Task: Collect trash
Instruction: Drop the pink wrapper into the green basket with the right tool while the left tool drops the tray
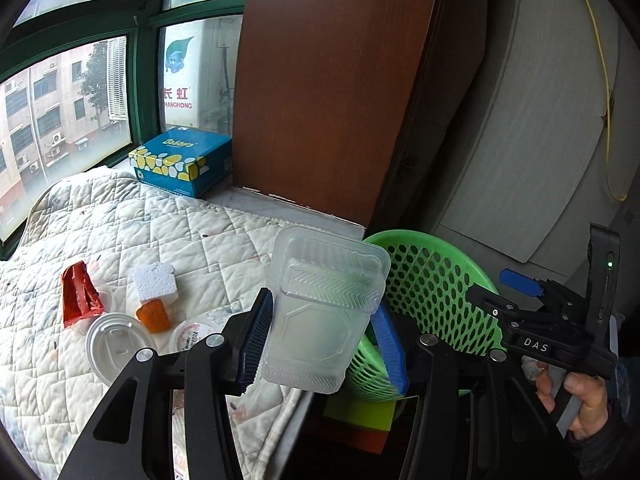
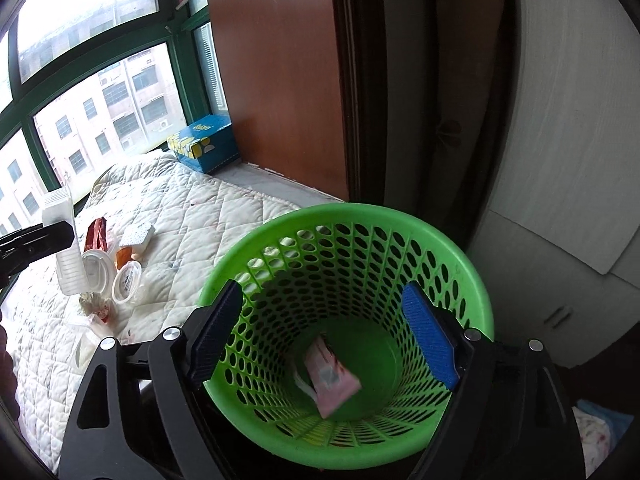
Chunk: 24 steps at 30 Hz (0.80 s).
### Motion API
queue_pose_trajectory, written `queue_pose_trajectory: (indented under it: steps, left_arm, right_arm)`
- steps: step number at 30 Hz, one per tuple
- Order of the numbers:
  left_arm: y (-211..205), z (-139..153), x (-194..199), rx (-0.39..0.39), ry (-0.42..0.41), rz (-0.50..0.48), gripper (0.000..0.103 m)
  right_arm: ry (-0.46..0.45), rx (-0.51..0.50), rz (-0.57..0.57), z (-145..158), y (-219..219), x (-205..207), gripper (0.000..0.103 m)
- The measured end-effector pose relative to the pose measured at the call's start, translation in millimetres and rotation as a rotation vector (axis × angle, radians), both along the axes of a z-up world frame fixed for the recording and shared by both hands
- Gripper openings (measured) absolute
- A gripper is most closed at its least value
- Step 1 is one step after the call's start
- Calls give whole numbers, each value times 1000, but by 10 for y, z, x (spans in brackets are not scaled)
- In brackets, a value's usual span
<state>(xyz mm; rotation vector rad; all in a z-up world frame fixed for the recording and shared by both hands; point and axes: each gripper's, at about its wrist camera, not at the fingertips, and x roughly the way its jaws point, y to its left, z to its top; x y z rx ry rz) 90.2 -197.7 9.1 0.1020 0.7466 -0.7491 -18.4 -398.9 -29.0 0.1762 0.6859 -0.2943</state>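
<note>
- Clear tub (image 1: 320, 312): you hold it upright between the blue pads (image 1: 258, 328) of your left gripper (image 1: 324, 336), clamped by its sides, above the edge of the quilt (image 1: 160, 220) and just beside the bin (image 1: 432, 280).
- Pink wrapper (image 2: 334, 378): lies on the bin's floor, straight below your right gripper (image 2: 324, 336).
- Right gripper: jaws wide apart over the bin's mouth, nothing between them; no earlier frame shows how they got there.
- Bin: green, perforated wall, standing off the quilt's near edge.
- Trash left on the quilt, clustered together: red packet (image 1: 78, 296), foam block (image 1: 154, 282), orange piece (image 1: 154, 316) touching the foam, white lid (image 1: 114, 346), small round cup (image 1: 192, 334) partly hidden behind your left gripper.
- Blue tissue box (image 1: 184, 160): on the sill at the quilt's far end, against the brown panel (image 1: 332, 92).
- Window (image 1: 64, 112): green frame, behind the quilt.
- Your right hand (image 1: 580, 404): wrapped round its gripper's handle, at the left view's right edge.
</note>
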Motion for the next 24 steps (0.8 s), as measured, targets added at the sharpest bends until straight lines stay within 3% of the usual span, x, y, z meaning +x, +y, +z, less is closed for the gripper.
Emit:
queue_pose_trajectory:
  steps: [19,21,22,24]
  left_arm:
    - [-974,-188,-176,32,79,-156,50]
    - [-1047,-216,-209,25,97,-173,55]
    - [-1070,-226,-221,23,98,-173,64]
    - [-1109,-244,-260,11,98,-181,67]
  right_arm:
    - [-107,6,-104,207,-314,-484,90]
    - [-111,12,-109,207,-327,-505,90]
    - [-114,16,-113,210,-336,-527,90]
    - [-118,24,-116,215,-350,-548,90]
